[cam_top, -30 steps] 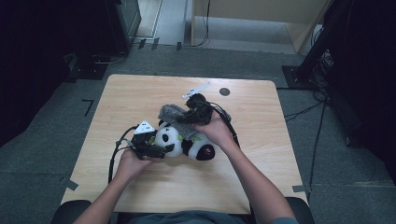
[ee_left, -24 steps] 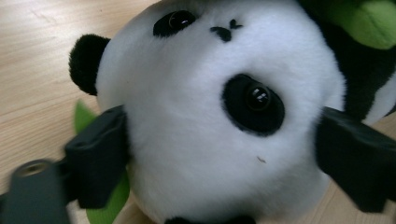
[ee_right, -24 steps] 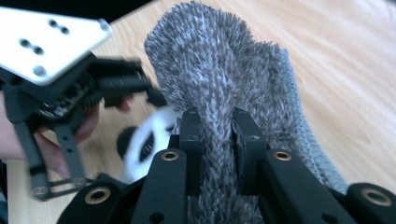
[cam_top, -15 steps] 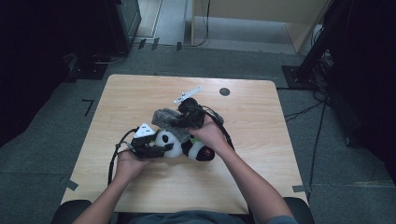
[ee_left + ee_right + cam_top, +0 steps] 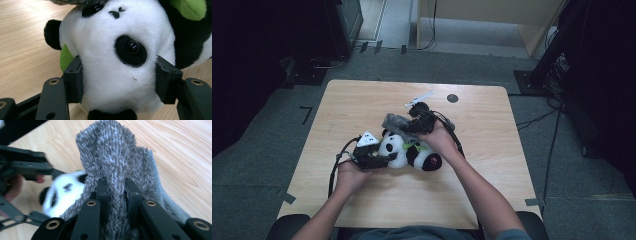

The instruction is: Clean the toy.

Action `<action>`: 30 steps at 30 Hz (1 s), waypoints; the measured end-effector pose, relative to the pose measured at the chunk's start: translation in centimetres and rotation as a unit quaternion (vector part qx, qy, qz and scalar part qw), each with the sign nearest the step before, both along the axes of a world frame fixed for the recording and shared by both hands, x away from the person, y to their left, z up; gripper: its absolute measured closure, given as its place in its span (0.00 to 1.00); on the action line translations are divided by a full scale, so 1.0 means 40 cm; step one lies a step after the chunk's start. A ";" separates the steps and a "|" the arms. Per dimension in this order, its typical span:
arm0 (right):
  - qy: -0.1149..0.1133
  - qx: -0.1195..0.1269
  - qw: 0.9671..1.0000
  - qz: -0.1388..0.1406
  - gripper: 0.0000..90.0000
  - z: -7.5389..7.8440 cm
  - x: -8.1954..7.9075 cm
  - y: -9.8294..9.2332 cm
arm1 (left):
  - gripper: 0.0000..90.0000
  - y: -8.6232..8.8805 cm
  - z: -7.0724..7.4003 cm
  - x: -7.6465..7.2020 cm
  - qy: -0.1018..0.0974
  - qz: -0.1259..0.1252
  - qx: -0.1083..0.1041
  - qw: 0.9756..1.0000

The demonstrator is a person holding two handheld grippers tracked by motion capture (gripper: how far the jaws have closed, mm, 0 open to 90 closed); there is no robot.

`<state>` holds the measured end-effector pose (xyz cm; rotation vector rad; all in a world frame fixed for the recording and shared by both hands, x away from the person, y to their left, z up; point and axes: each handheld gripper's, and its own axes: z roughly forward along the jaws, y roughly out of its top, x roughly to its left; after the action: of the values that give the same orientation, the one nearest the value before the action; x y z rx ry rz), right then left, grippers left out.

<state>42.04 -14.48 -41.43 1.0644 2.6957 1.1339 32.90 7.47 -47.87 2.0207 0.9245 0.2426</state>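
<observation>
grey fuzzy cloth (image 5: 117, 157) clenched in right gripper (image 5: 117, 192) jaws, draped over panda (image 5: 117, 62); left gripper (image 5: 118, 80) jaws just closed, grasping panda's head.

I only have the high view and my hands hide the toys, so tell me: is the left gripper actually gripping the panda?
Observer: Yes. The left gripper has just been closing; its fingers press both sides of the panda, at its white head.
Operator: And the right one?
Observer: The right gripper is shut on a bunched fold of the grey fuzzy cloth.
Operator: Does the cloth cover the panda?
Observer: No. In the left gripper view both eyes show bare.
</observation>
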 end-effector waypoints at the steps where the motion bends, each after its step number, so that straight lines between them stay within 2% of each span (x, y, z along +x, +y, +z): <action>1: 0.009 0.002 1.000 -0.006 0.87 -0.003 0.007 -0.011 | 0.41 0.001 -0.001 -0.001 -0.003 -0.002 -0.001 1.000; 5: 0.008 -0.004 1.000 -0.006 0.87 -0.004 0.009 -0.016 | 0.41 0.003 -0.003 -0.002 -0.006 -0.003 -0.004 1.000; 7: 0.010 -0.018 1.000 -0.009 0.87 -0.003 0.017 -0.017 | 0.41 0.003 -0.004 -0.002 -0.007 -0.003 -0.005 1.000; 12: 0.015 -0.018 1.000 -0.018 0.87 -0.005 0.023 -0.026 | 0.41 0.003 -0.002 -0.003 -0.003 0.000 -0.006 1.000; 18: -0.008 -0.020 1.000 -0.023 0.87 -0.002 0.010 -0.042 | 0.41 0.002 -0.002 -0.005 -0.005 -0.006 -0.008 1.000; 20: -0.010 -0.026 0.999 -0.027 0.87 0.002 0.010 -0.046 | 0.41 0.000 -0.002 -0.005 -0.005 -0.006 -0.008 1.000; 22: -0.022 -0.031 0.999 -0.035 0.87 0.010 0.012 -0.053 | 0.41 0.000 -0.002 -0.006 -0.004 -0.006 -0.007 1.000; 23: -0.030 -0.029 0.998 -0.048 0.87 0.021 0.015 -0.061 | 0.41 0.001 -0.002 -0.006 -0.004 -0.007 -0.007 1.000; 25: -0.032 -0.027 0.998 -0.053 0.87 0.026 0.015 -0.065 | 0.41 0.002 -0.003 -0.006 -0.003 -0.007 -0.008 1.000; 28: -0.045 -0.006 0.996 -0.071 0.88 0.047 0.017 -0.085 | 0.40 0.002 -0.003 -0.008 -0.003 -0.006 -0.006 1.000; 30: -0.059 0.013 0.996 -0.071 0.88 0.076 0.009 -0.096 | 0.40 0.002 -0.003 -0.009 -0.004 -0.005 -0.004 1.000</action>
<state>42.39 -18.31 -38.38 1.1327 2.4790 1.1704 32.53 7.54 -48.00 2.0150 0.9091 0.2411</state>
